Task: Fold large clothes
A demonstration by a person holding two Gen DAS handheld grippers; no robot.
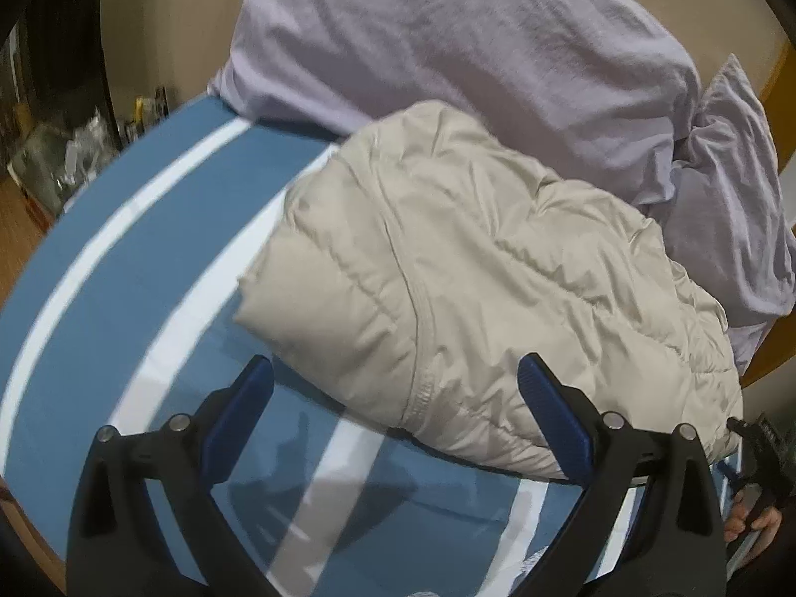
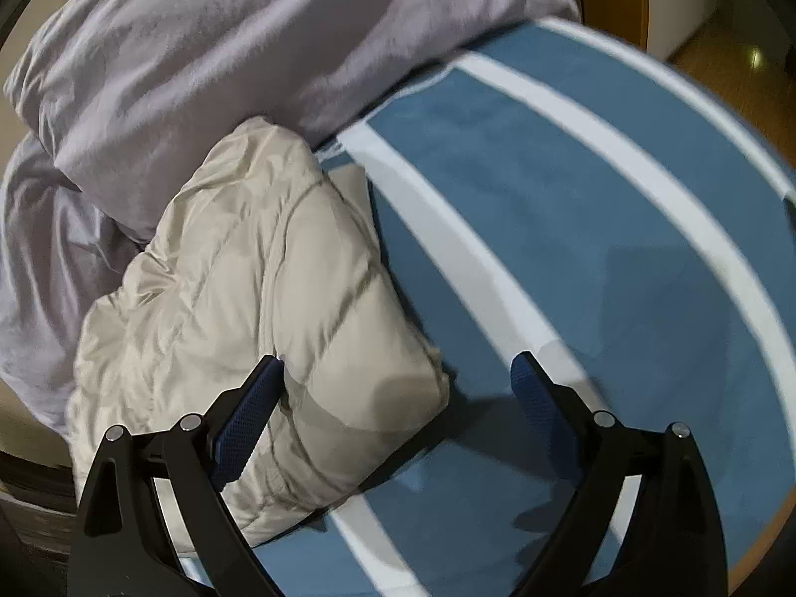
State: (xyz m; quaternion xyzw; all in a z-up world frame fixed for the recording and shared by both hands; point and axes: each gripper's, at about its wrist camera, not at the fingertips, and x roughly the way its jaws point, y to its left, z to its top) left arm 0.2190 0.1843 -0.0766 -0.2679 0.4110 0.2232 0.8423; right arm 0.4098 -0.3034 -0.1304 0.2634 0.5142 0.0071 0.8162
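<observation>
Left tongs view alone shows a hand beside the jacket.

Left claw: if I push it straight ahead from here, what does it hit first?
Most likely the folded beige puffer jacket. The open left claw points at its near edge, above the blue striped cover. Depth is unclear.

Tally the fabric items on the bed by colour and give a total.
Beige: 1, the folded puffer jacket
Lavender: 1, the bundled duvet
Blue with white stripes: 1, the bedsheet
Total: 3
</observation>
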